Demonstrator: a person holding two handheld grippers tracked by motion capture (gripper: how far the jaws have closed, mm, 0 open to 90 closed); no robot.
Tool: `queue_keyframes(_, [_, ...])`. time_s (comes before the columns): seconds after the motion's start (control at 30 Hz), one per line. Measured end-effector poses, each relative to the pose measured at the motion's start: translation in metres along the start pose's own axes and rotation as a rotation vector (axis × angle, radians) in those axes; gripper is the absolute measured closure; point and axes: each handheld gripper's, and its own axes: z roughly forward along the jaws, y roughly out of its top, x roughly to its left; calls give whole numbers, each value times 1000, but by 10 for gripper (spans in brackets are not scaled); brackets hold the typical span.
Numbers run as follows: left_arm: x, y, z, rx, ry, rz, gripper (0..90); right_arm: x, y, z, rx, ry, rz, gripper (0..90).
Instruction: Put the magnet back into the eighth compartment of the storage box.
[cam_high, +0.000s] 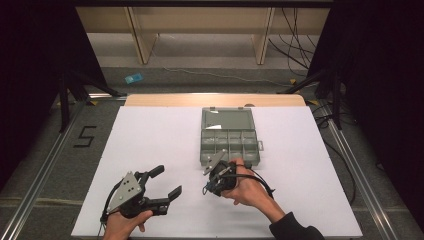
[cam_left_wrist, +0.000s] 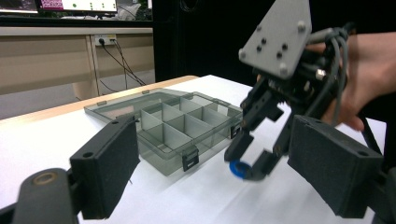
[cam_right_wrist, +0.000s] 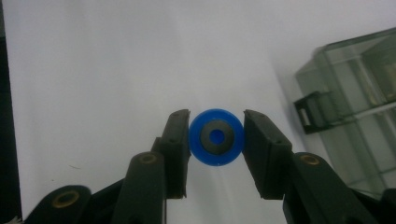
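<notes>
A small blue ring with a dark centre is pinched between the two pads of my right gripper, which is shut on it above the white table; the left gripper view also catches the blue ring at the right gripper's tips. The right gripper hangs just in front of an open grey compartment box, tips pointing down. My left gripper rests at the front left, held by a hand, its jaws spread wide with nothing between them. Its pads frame the box.
The box's lid lies flat behind its compartments, and a latch sticks out at its front. A white sheet covers the table. Dark stands and cables flank the table edges; a wooden shelf stands beyond.
</notes>
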Motion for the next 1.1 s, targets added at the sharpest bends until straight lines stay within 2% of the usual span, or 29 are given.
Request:
queue_keyframes(0.17, [0, 0, 0, 0, 0, 0, 160, -13, -5, -16, -50, -50, 19, 627])
queue_keyframes(0.43, [0, 0, 0, -1, 0, -1, 161, -29, -14, -36, -80, -96, 79, 627])
queue_keyframes(0.5, [1, 0, 1, -15, -10, 0, 161, -30, -15, -37, -86, -102, 85, 627])
queue_keyframes(0.77, [1, 0, 1, -15, -10, -1, 161, -42, -23, -44, -94, -130, 123, 627])
queue_keyframes(0.8, [0, 0, -1, 0, 1, 0, 161, -42, -24, -45, -95, -130, 129, 627])
queue_keyframes(1.1, [1, 1, -1, -3, 1, 2, 161, -58, -37, -55, -119, -182, 176, 627])
